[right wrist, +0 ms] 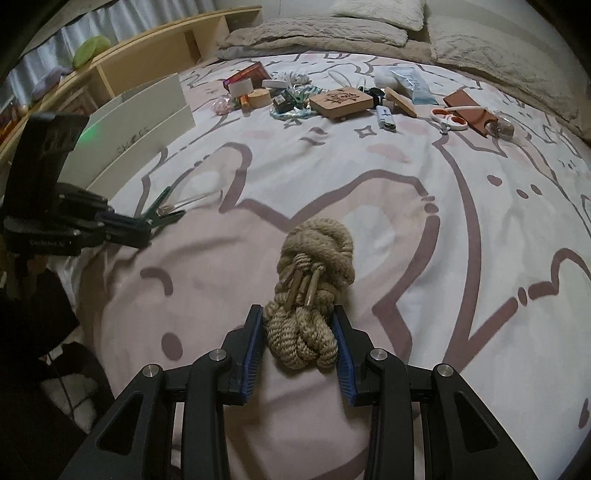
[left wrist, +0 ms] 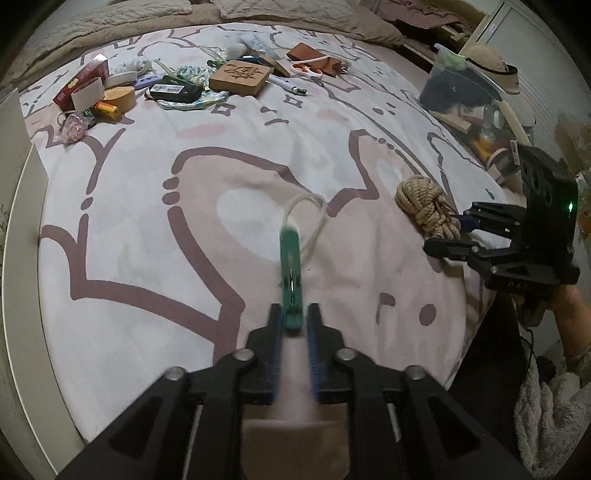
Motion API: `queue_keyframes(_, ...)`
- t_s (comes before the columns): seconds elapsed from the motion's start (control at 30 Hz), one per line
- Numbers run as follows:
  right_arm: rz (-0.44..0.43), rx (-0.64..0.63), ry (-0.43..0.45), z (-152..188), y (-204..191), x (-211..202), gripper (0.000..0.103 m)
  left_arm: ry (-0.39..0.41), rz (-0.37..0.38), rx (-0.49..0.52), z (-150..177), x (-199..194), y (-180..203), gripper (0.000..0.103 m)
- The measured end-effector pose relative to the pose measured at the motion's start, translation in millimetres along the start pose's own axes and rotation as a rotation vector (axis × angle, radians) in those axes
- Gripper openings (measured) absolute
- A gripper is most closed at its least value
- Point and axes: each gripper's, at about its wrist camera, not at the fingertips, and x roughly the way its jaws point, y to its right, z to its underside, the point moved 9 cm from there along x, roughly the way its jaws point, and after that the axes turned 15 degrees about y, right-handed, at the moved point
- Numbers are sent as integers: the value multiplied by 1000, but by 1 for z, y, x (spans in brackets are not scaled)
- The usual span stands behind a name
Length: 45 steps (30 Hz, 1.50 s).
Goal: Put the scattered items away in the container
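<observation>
My left gripper [left wrist: 294, 314] pinches a green clip [left wrist: 291, 273], blurred, seemingly lifted off the bed [left wrist: 155, 206]; my right gripper [right wrist: 299, 325] clamps the rope bundle [right wrist: 310, 295] near the bed's near edge. I'd grip firmly and lift straight, since the container isn't clearly identifiable.

Rough twisted fibre rope bundle [right wrist: 308, 295]; smooth green plastic clip [left wrist: 291, 275]; soft matt cloth bedspread [left wrist: 184, 229].

This was a bedroom in a home. A bed [right wrist: 369, 177] with a cartoon-print cover filled both views, plush beige pillows [right wrist: 376, 11] lay at twelve o'clock, a wooden shelf unit [right wrist: 155, 51] stood at ten o'clock, and household clutter [left wrist: 236, 75] was strewn across the cover.
</observation>
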Motion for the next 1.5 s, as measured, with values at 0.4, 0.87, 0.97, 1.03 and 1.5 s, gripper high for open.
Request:
queue_keyframes(0.4,33,-1,65,10,-4,-2,37,64,42,-6,-22,-2,10,52)
queue_keyframes(0.87,12,10,106,13,-4,-2,38,95,39,175,-27,4,51,52)
queue_keyframes(0.97,13,2,111,13,-4,-2,39,120,-3,136,-34,4,37,68)
queue_keyframes(1.03,15,5,111,13,-4,-3,39,116,-14,90,-35,7,27,72)
queue_keyframes(1.5,-44,-81,82,14,-38,0,95,44,12,9,-25,26,15,54)
